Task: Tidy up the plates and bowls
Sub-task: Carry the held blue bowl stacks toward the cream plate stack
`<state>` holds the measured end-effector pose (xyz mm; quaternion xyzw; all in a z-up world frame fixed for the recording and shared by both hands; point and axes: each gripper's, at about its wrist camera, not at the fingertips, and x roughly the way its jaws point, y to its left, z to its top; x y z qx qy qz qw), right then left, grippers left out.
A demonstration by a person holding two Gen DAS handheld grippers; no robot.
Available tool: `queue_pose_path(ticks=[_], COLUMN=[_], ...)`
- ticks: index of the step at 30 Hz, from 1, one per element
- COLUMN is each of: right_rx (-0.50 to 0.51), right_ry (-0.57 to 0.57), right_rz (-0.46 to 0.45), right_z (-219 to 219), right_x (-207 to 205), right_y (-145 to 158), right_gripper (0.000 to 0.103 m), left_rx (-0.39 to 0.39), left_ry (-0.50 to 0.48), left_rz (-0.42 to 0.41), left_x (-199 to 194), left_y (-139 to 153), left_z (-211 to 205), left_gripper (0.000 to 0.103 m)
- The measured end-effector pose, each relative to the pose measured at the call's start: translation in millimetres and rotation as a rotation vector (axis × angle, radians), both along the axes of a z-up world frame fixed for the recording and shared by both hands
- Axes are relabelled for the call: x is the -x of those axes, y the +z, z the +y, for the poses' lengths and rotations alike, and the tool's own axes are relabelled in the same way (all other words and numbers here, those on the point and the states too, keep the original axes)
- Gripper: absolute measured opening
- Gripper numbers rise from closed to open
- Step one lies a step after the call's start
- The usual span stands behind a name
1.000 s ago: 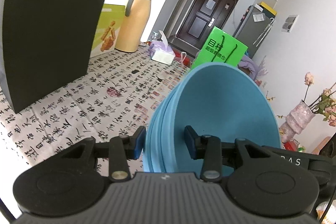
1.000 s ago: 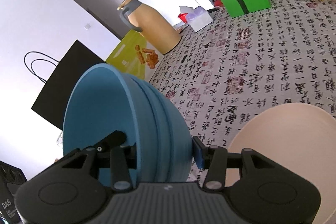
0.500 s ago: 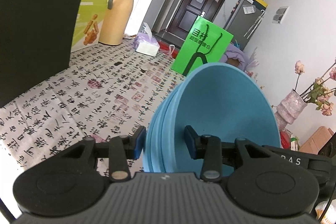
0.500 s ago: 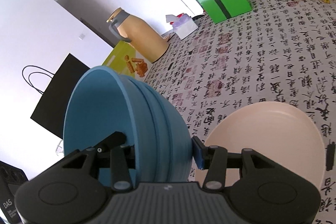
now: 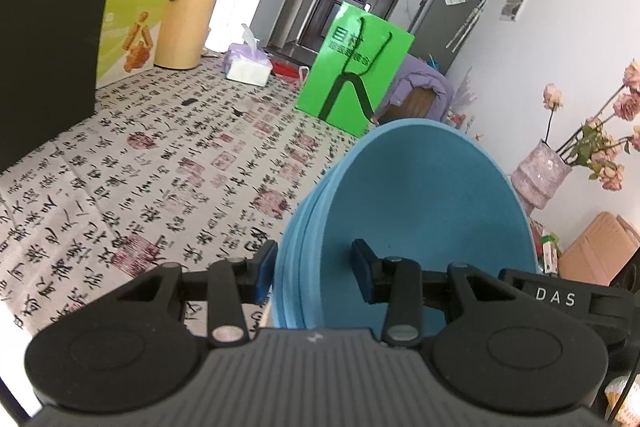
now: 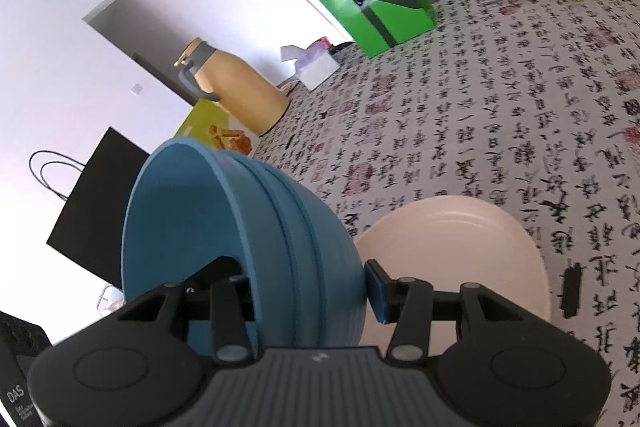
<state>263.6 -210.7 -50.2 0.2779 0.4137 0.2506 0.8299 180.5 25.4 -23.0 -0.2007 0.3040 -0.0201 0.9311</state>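
A stack of nested blue bowls (image 5: 420,211) is held tilted above the table, with both grippers on its rim from opposite sides. My left gripper (image 5: 314,273) is shut on the stack's edge, one finger inside the top bowl and one on the outside. My right gripper (image 6: 308,287) is shut on the same stack (image 6: 240,227) in the same way. A cream plate (image 6: 452,251) lies on the tablecloth just right of the stack in the right wrist view, under my right gripper.
The table wears a calligraphy-print cloth (image 5: 168,163). At its far side stand a green bag (image 5: 354,75), a tissue box (image 5: 248,65), a tan thermos jug (image 5: 188,3), a yellow-green box (image 5: 128,31) and a black bag (image 5: 48,27). A flower vase (image 5: 540,175) stands right.
Both grippers and the bowl stack have moved together over the table; the cream plate shows more fully beside the stack. The grip on the bowls is unchanged.
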Motion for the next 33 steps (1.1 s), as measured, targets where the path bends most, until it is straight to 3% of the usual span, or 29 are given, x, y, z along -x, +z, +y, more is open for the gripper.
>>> queue_pose_path(ticks=[33], right_rx=[0.019], right_ry=[-0.059], right_rz=[0.111], right_z=[-44], right_x=[-7], right_y=[-58], right_gripper=[0.046], left_rx=[0.007], left_ry=[-0.07], left_rz=[0.142], left_x=[-28], left_y=[-55], left_z=[-40], left_gripper=[0.041])
